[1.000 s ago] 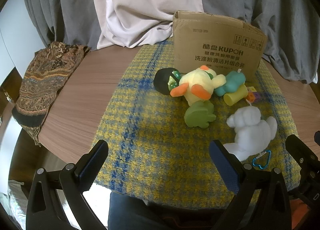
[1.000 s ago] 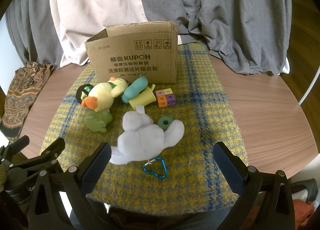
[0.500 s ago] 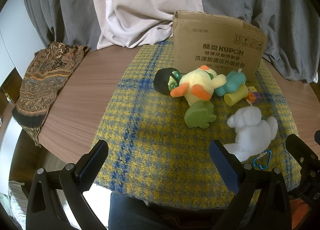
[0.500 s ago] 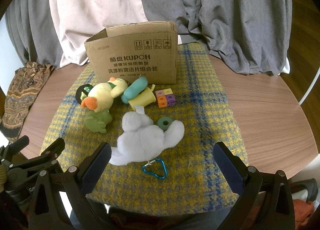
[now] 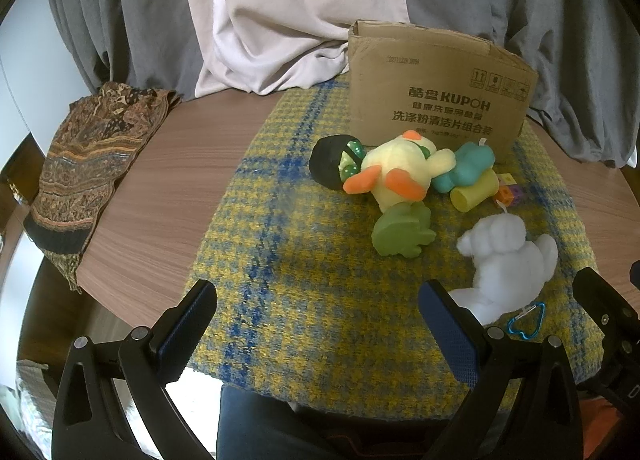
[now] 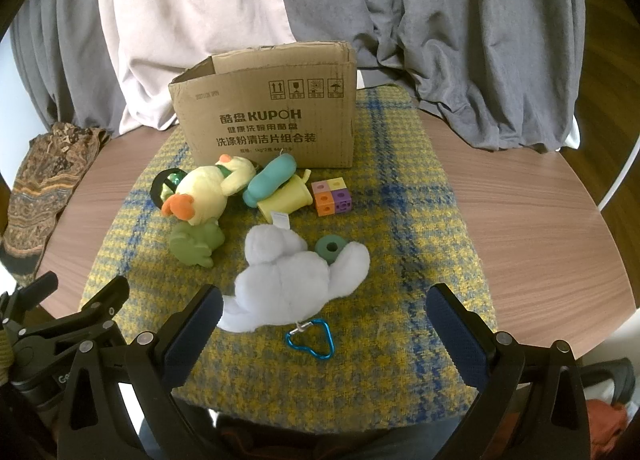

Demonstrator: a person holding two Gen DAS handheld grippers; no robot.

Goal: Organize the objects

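Note:
A cardboard box [image 6: 272,108] [image 5: 436,92] stands open-topped at the back of a yellow-and-blue plaid mat [image 6: 400,228] [image 5: 288,252]. In front of it lie a yellow duck plush [image 6: 208,196] [image 5: 400,176], a teal toy [image 6: 272,176], a yellow cup [image 6: 288,200], a green foam piece [image 6: 194,246] [image 5: 402,232], coloured cubes [image 6: 332,196], a green ring [image 6: 330,248], a white plush [image 6: 292,280] [image 5: 504,260] and a blue carabiner [image 6: 310,340]. My left gripper [image 5: 316,324] is open and empty over the mat's near edge. My right gripper [image 6: 320,324] is open and empty, just short of the white plush.
The mat lies on a round wooden table [image 6: 540,220]. A patterned brown cloth [image 5: 88,168] drapes over the table's left edge. Grey and pale curtains [image 6: 440,20] hang behind the box. A black ball-like toy [image 5: 328,160] lies left of the duck.

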